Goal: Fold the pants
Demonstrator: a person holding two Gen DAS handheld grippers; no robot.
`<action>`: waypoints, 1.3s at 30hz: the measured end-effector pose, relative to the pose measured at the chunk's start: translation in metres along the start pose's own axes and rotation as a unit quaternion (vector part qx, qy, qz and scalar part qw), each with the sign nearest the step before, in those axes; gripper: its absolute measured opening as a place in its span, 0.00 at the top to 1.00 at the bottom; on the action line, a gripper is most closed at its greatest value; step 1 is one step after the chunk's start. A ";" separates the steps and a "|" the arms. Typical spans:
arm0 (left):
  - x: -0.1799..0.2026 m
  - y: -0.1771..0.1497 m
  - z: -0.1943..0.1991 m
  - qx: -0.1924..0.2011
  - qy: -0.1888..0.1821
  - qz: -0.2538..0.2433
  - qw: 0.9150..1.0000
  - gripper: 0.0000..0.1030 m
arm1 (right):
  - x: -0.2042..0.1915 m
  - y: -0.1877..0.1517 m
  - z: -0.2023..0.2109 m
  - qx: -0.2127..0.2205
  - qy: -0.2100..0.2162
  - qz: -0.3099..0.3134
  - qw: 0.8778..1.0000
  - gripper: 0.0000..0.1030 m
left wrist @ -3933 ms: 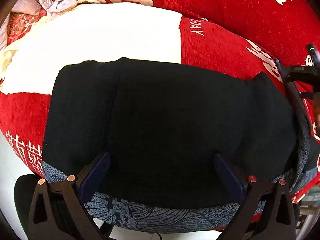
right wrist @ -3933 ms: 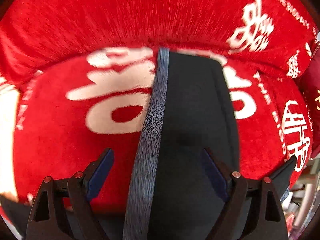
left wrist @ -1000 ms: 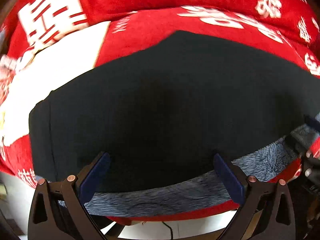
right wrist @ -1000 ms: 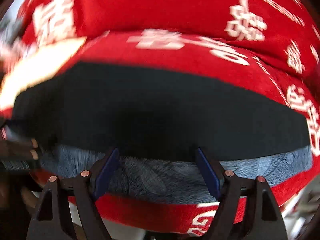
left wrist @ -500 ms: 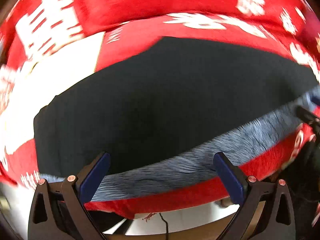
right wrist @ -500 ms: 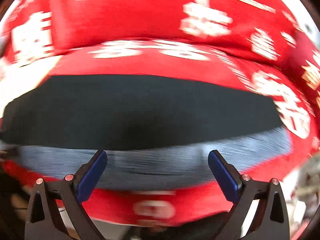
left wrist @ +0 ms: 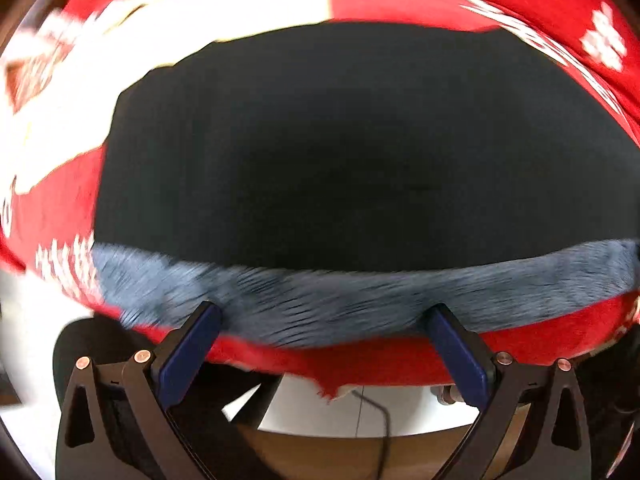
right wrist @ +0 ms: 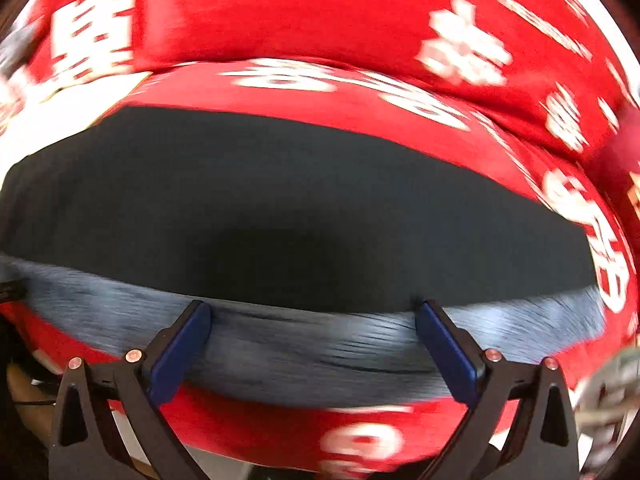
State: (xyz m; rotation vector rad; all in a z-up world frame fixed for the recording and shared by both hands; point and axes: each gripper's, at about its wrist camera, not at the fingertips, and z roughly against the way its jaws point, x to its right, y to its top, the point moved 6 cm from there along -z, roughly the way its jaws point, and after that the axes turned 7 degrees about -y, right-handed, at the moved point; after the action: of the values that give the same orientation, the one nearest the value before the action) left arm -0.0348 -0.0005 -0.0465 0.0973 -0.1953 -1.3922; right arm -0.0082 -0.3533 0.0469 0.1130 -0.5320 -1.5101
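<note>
The black pants [left wrist: 340, 152] lie folded into a flat wide rectangle on the red sofa seat, with a blue-grey patterned band [left wrist: 360, 296] along their near edge. They also show in the right wrist view [right wrist: 280, 216], with the same band [right wrist: 312, 344]. My left gripper [left wrist: 320, 316] is open and empty, its fingertips just at the band's near edge. My right gripper [right wrist: 312, 312] is open and empty, its fingertips over the band. Both views are motion-blurred.
The red sofa cover [right wrist: 320, 24] with white characters has a backrest behind the pants and a white patch [left wrist: 60, 120] at the left. The seat's front edge [left wrist: 360, 364] lies just below the band, with pale floor and a thin cable [left wrist: 372, 408] beneath.
Both grippers have pulled back toward the seat's front edge. The pants, which stood narrow and lengthwise earlier, now lie as one wide flat rectangle. Both grippers stay open.
</note>
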 end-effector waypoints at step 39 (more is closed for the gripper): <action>0.203 0.104 0.018 0.065 -0.026 -0.139 0.988 0.00 | 0.092 0.018 -0.013 0.018 0.063 -0.051 0.997 0.01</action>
State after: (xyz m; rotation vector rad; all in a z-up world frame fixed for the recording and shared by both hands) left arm 0.0954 -0.1807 0.0066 0.2026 -0.3268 -1.6596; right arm 0.0104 -0.4441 0.0669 0.2641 -0.4584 -1.5812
